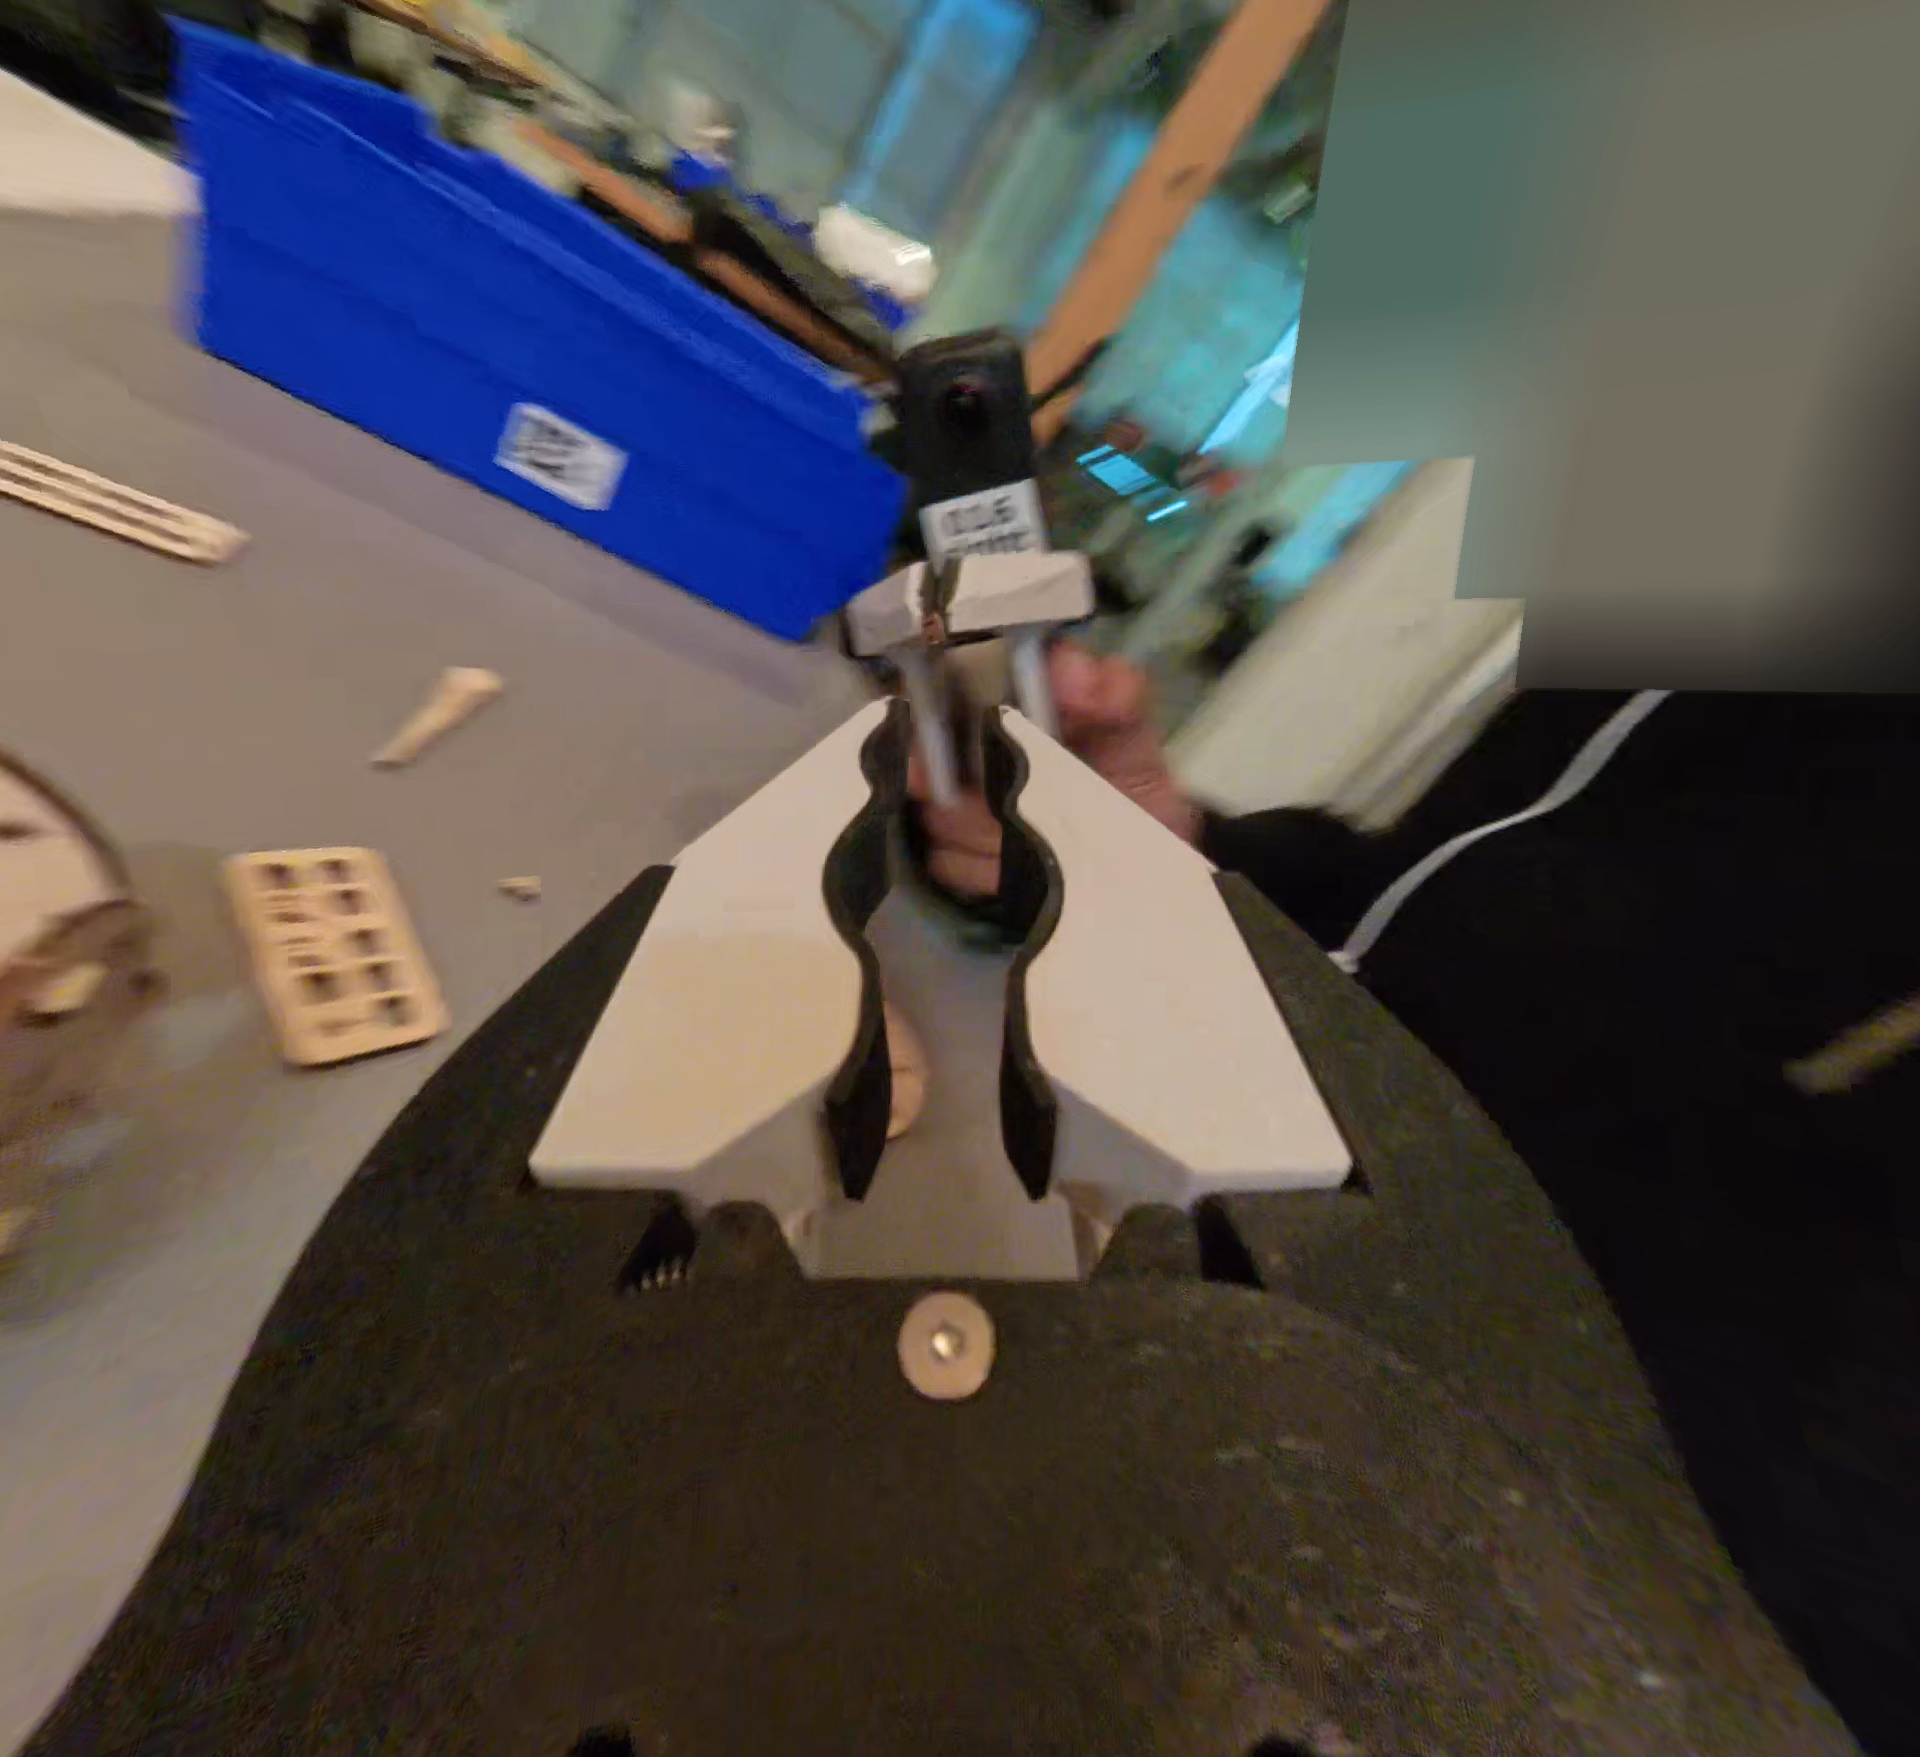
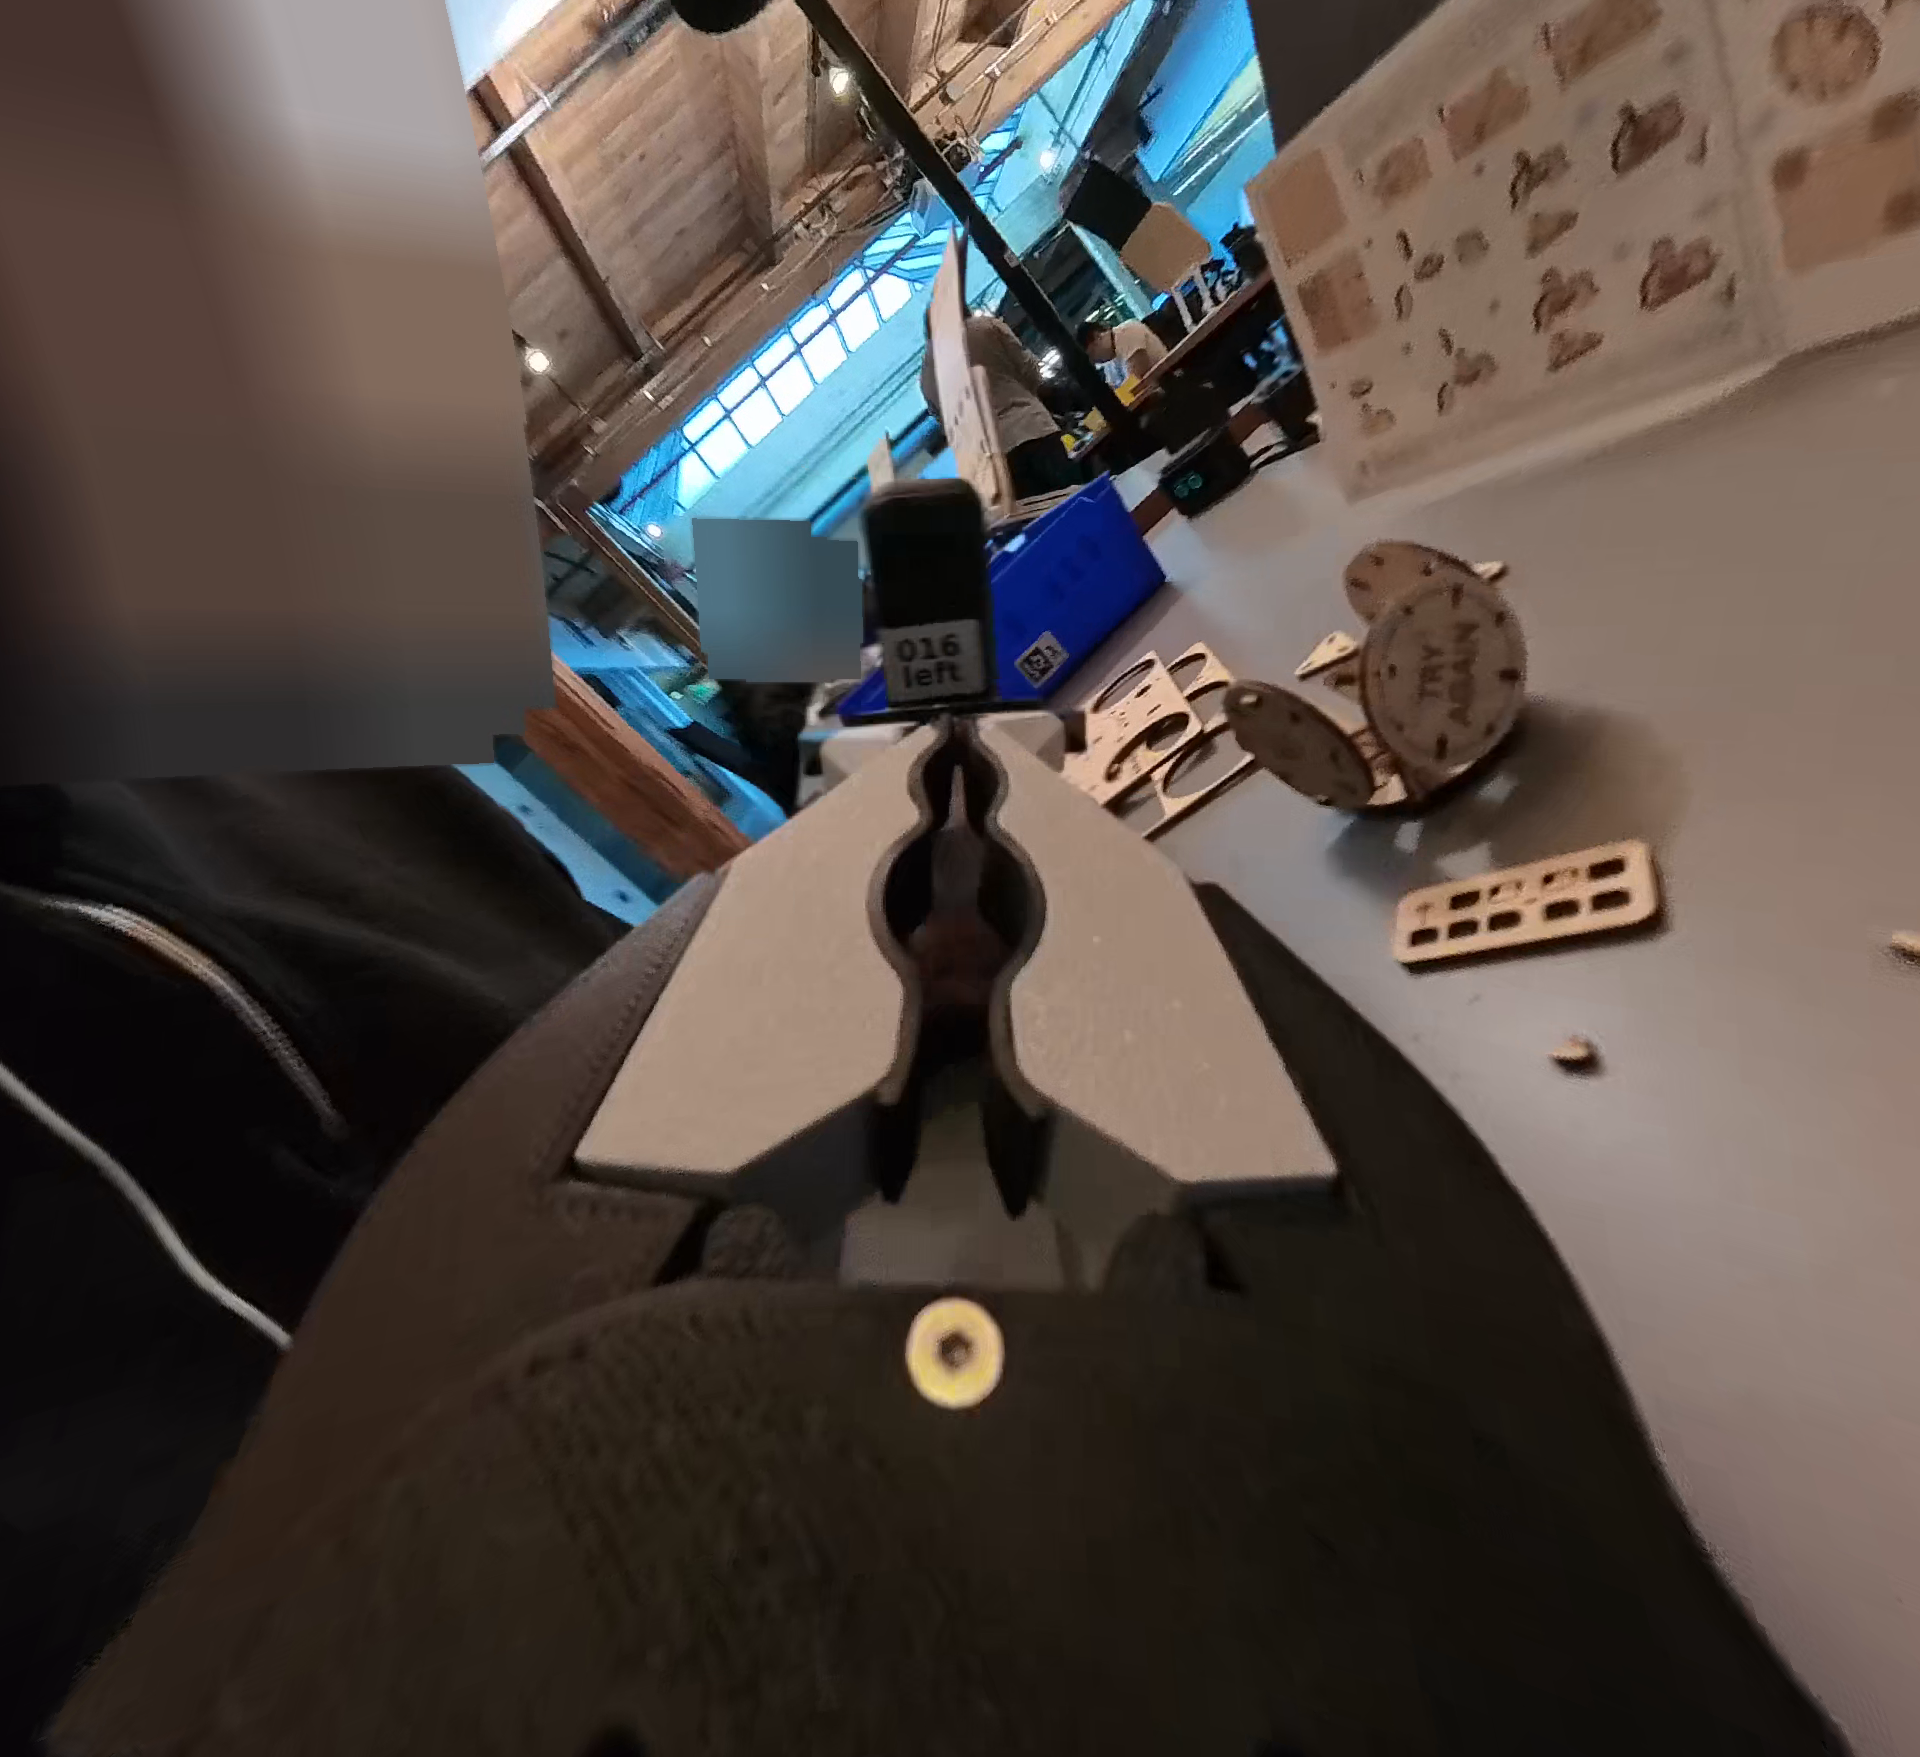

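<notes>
The left gripper (image 1: 943, 720) is held above the near edge of the grey worktop (image 1: 312, 668). Its fingers are set slightly apart, and nothing is seen pressed between them. Through the narrow slot the right gripper (image 2: 953, 739) is seen head-on, just beyond the left fingertips and raised a little. Its fingers are brought together, and whether anything thin is pinched at their tips cannot be told. A hand (image 1: 1101, 731) is seen behind it.

A blue bin (image 1: 520, 305) stands at the far edge of the worktop. A slotted wooden plate (image 1: 332, 949) lies toward the near edge, nearest the left gripper, with a small chip (image 1: 520, 888) just beside it and a wooden wedge (image 1: 436, 715) farther in. A slatted strip (image 1: 114, 502) lies towards the far edge. A wooden disc assembly (image 2: 1444, 679) stands mid-worktop, with cut-out sheets (image 2: 1164, 741) lying between it and the bin. A printed parts sheet (image 2: 1558, 201) lies at the far corner.
</notes>
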A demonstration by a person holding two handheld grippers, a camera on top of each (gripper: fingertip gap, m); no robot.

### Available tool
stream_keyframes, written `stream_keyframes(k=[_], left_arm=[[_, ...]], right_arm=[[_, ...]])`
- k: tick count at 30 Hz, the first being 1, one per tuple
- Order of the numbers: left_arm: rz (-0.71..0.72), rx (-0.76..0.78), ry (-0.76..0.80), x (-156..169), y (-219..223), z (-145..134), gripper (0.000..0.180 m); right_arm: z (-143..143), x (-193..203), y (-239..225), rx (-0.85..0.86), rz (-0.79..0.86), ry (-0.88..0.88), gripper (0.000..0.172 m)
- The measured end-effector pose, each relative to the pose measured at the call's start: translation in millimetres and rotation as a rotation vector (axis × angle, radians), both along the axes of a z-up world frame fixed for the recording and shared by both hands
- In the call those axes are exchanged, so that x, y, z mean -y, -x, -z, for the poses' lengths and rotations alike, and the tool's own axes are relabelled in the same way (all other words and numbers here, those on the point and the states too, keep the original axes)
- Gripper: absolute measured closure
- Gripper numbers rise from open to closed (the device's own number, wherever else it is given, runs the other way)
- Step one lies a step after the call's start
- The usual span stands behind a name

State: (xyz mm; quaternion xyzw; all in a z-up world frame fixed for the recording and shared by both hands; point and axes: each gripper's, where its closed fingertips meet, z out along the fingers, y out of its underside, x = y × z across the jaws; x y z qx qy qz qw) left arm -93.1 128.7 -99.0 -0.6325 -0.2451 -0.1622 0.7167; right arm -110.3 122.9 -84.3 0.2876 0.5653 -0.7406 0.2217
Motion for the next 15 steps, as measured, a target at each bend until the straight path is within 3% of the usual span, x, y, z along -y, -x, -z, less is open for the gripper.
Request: stream_keyframes(k=[3,8,15], left_arm=[[0.084,0.158,-0.209,11,2,-15,0.177],[0.071,0.158,-0.153,6,2,-7,0.175],[0.089,0.174,-0.197,10,1,-12,0.180]], right_arm=[[-4,-1,-2,-0.112,0.040,-0.057,0.172],[-4,4,-6,-0.157,0.038,-0.088,0.172],[0,11,-9,-0.176,0.039,-0.114,0.172]])
